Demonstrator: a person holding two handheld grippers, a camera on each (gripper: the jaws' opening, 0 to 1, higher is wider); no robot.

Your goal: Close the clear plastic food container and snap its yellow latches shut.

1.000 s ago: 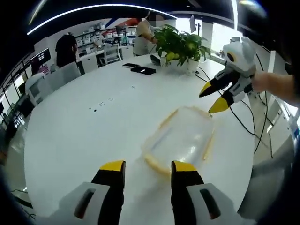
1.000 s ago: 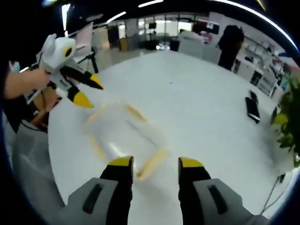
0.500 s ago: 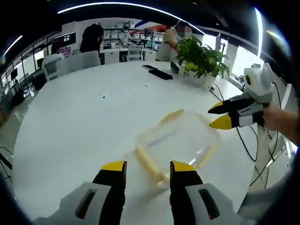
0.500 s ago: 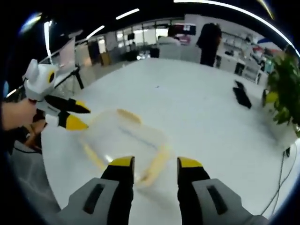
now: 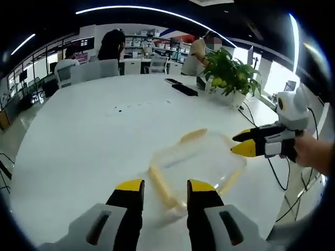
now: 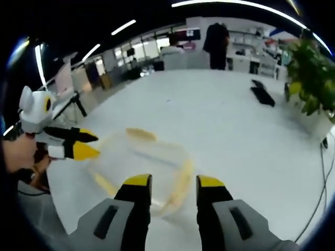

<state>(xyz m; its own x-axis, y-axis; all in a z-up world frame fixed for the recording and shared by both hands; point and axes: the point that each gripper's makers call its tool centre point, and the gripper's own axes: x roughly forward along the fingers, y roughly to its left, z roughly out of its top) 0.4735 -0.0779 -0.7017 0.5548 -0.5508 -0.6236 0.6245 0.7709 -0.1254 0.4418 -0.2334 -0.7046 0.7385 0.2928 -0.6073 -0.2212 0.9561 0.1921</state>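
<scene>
While clear rectangular plastic food container with yellow latches sits near edge of round white table, left gripper hovers just short of container's near latch, jaws spread, gripping nothing. Right gripper hangs at container's opposite side, jaws likewise apart, empty. Green potted plant stands well beyond container.
</scene>
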